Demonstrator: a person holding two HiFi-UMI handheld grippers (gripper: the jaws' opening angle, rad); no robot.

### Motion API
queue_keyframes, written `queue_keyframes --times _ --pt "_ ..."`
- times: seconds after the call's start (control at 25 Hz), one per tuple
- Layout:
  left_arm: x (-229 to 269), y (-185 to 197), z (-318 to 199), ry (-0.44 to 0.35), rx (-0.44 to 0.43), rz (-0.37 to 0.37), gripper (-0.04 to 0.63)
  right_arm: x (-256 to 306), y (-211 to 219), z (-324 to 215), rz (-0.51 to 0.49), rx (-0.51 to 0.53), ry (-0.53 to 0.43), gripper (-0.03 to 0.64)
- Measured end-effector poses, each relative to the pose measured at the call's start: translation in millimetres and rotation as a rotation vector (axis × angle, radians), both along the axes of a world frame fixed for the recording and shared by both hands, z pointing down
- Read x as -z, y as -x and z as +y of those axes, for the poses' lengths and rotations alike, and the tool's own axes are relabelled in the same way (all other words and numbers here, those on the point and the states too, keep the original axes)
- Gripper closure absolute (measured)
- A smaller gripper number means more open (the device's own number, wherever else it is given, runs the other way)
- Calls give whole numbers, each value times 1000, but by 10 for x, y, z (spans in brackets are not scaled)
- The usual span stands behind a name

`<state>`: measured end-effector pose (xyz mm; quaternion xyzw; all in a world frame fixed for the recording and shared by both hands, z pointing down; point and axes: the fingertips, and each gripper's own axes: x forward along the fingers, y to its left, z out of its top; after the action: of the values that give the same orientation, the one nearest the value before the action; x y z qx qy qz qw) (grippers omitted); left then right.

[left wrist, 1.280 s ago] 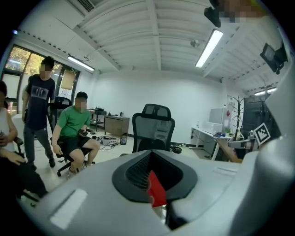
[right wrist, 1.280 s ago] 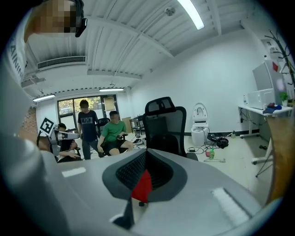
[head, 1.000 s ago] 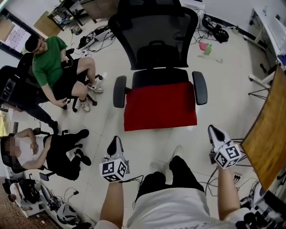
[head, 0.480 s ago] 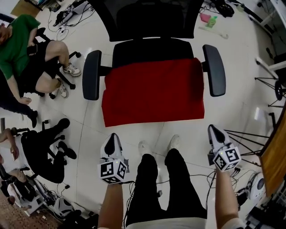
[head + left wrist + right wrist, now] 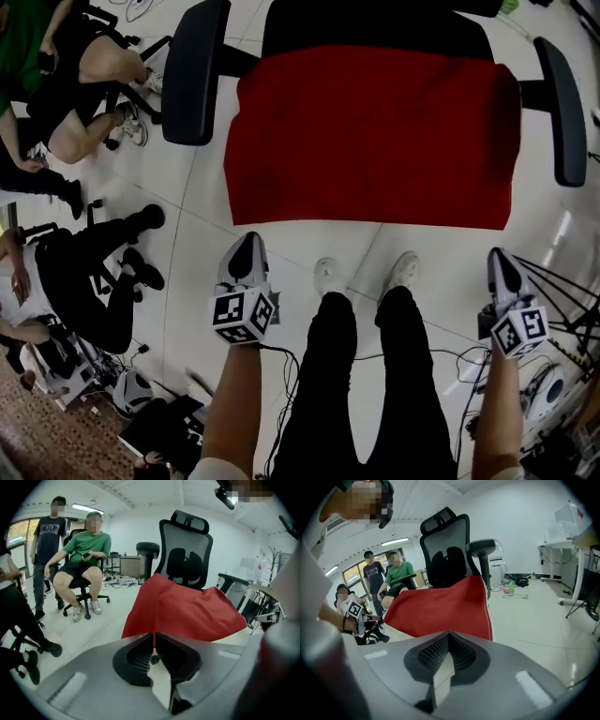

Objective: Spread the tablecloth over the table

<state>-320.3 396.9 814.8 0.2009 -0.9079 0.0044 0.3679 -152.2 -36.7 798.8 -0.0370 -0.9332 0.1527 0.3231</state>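
Note:
A red tablecloth (image 5: pixel 370 136) lies folded flat on the seat of a black office chair (image 5: pixel 194 70), its front edge hanging over the seat rim. My left gripper (image 5: pixel 246 248) sits just short of the cloth's near left corner, apart from it; its jaws hold nothing and are starting to part by a crack. My right gripper (image 5: pixel 498 258) is below the cloth's near right corner, shut and empty. In the left gripper view the tablecloth (image 5: pixel 187 613) rises just beyond the left gripper (image 5: pixel 153 634). The right gripper view shows the tablecloth (image 5: pixel 440 606) past the right gripper (image 5: pixel 449 633).
The chair's armrests (image 5: pixel 560 112) flank the cloth and its mesh back (image 5: pixel 185 555) stands behind. People sit on chairs at the left (image 5: pixel 84 272), one in a green shirt (image 5: pixel 86 569). My own legs and shoes (image 5: pixel 328 277) stand between the grippers. Cables (image 5: pixel 450 361) lie on the floor.
Both grippers have come down toward the chair seat and the view has closed in on the red cloth, which now fills the top of the head view. Neither gripper has taken anything.

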Motion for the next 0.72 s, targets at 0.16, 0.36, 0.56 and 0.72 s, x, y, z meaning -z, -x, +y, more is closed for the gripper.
queue_keyframes --times 0.16,0.36,0.56,0.72 --pt "-379 -22 213 -76 21 76 451 -150 -5 154 21 31 7 609" --pt "-513 109 407 -232 47 132 320 -190 -32 298 46 102 -7 609" --pt "-474 341 239 -332 -25 147 310 -279 -45 268 76 105 -18 610" --pt "-381 431 210 -297 -10 126 389 -392 -78 210 89 69 -14 609"
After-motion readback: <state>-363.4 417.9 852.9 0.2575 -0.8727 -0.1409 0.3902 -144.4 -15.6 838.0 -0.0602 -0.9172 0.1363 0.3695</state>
